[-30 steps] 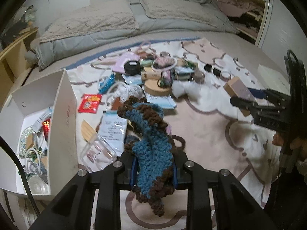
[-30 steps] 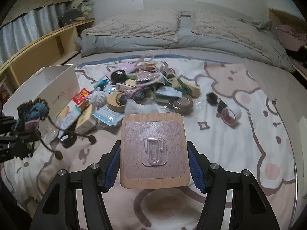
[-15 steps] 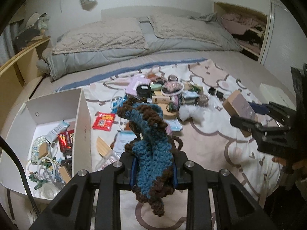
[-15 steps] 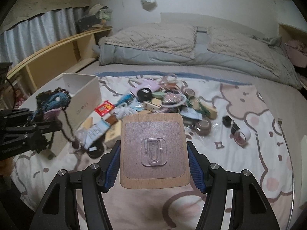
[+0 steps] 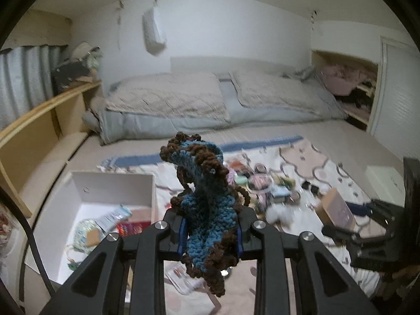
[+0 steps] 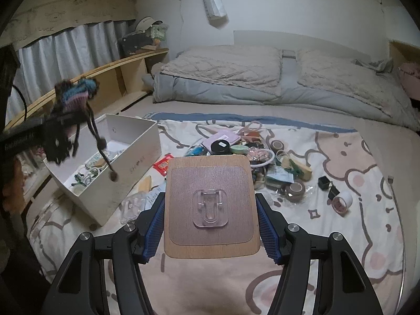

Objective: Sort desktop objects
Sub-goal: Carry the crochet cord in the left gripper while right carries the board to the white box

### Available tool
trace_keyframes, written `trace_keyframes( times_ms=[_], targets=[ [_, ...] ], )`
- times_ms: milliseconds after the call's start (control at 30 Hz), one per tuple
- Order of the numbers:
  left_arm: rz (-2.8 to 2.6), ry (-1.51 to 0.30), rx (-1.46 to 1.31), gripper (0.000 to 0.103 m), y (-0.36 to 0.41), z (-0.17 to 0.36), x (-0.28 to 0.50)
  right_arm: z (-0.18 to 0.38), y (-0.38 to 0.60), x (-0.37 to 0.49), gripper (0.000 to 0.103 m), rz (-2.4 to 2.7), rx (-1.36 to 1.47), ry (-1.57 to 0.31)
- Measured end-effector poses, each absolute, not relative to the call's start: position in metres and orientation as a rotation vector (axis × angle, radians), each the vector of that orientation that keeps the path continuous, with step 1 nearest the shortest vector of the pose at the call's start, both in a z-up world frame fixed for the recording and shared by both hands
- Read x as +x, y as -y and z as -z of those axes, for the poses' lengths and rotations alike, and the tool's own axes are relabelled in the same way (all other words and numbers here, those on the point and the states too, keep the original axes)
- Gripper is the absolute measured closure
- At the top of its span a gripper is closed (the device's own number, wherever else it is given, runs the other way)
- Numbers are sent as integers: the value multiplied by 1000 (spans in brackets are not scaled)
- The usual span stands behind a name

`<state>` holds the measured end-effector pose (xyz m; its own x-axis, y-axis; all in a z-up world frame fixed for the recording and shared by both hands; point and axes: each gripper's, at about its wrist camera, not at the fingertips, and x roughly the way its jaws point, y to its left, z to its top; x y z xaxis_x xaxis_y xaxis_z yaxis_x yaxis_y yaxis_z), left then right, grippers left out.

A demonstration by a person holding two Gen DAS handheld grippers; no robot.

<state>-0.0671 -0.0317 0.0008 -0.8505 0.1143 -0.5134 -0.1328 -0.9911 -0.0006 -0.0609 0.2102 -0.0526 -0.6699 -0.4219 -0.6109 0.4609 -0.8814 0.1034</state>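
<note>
My left gripper [image 5: 211, 232] is shut on a blue and brown crocheted piece [image 5: 207, 197] and holds it in the air. In the right wrist view the same piece [image 6: 74, 97] hangs above the white box [image 6: 131, 162], its cords dangling over the box. My right gripper [image 6: 211, 220] is shut on a flat wooden plate with a clear adhesive hook [image 6: 210, 204], held above the blanket. In the left wrist view that plate [image 5: 334, 208] shows at the right. The white box [image 5: 84, 199] holds several small items.
A pile of small objects [image 6: 252, 155] lies on the patterned blanket [image 6: 354, 210], with tape rolls [image 6: 341, 202] to its right. Pillows and a grey quilt [image 6: 262, 78] lie behind. A wooden shelf [image 6: 105, 73] runs along the left.
Both grippers have risen and pulled back. The left one has carried the crocheted piece left, over the white box. The right keeps its plate.
</note>
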Motion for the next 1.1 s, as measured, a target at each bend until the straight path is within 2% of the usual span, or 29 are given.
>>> trace_keyframes(
  times_ms=[300,533,867,1100],
  targets=[
    [-3072,40,-719,76,82,-21,-65,38,-207,-49,38,2502,825,-89],
    [-3153,167,-821,76,127,-4,-73,29,-203,-45,38,2491,799,-73],
    [-3349,212,-978,76,193,29,-78,18,-190,-35,38,2447,752,-90],
    [-3410,134,-1131,76,217,56,-86,10,-175,-30,39,2412,728,-97]
  ],
)
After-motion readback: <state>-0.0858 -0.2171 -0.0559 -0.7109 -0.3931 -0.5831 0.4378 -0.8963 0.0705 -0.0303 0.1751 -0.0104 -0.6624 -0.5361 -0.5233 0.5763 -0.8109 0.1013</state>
